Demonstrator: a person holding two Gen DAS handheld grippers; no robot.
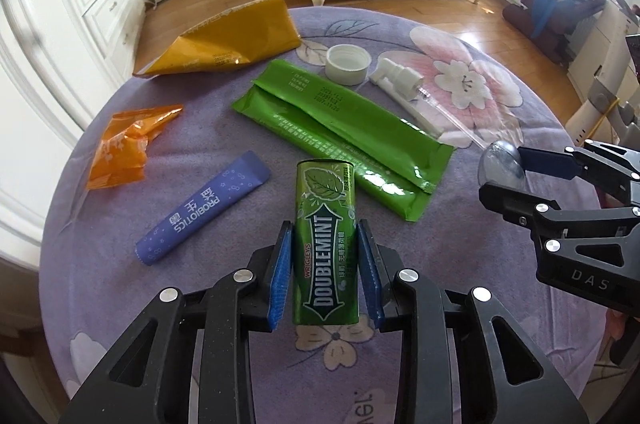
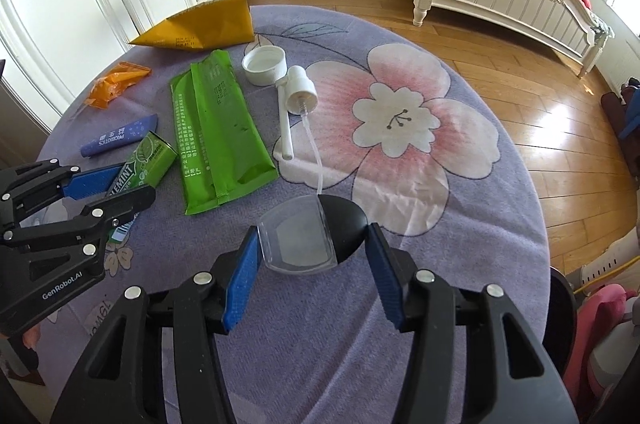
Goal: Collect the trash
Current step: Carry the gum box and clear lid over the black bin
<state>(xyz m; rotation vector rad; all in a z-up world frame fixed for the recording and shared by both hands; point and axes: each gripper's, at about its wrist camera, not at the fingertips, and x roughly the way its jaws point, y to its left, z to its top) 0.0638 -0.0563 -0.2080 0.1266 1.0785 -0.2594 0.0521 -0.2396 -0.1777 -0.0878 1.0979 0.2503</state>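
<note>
Orange wrapper [image 1: 128,147]: Since it lies crumpled at the left edge of the surface [image 1: 448,248], a careless brush could push it onto the floor.
Purple sachet [image 1: 204,207]: it lies flat and thin, so pads may slide over it.
Left hand-held gripper [image 1: 324,224]: narrow, its pads right at both sides of the gum tin [image 1: 323,191]; whether they press yet I cannot tell.
Gum tin: it lies flat on the surface, smooth and rounded; a weak or off-centre squeeze could let it roll or slip out.
Green packet [image 1: 340,139]: just beyond the tin, it could be dragged along.
Right hand-held gripper [image 2: 313,228]: half open, holding a clear cap [image 2: 294,236]; the thin plastic could buckle or pop free.
</note>
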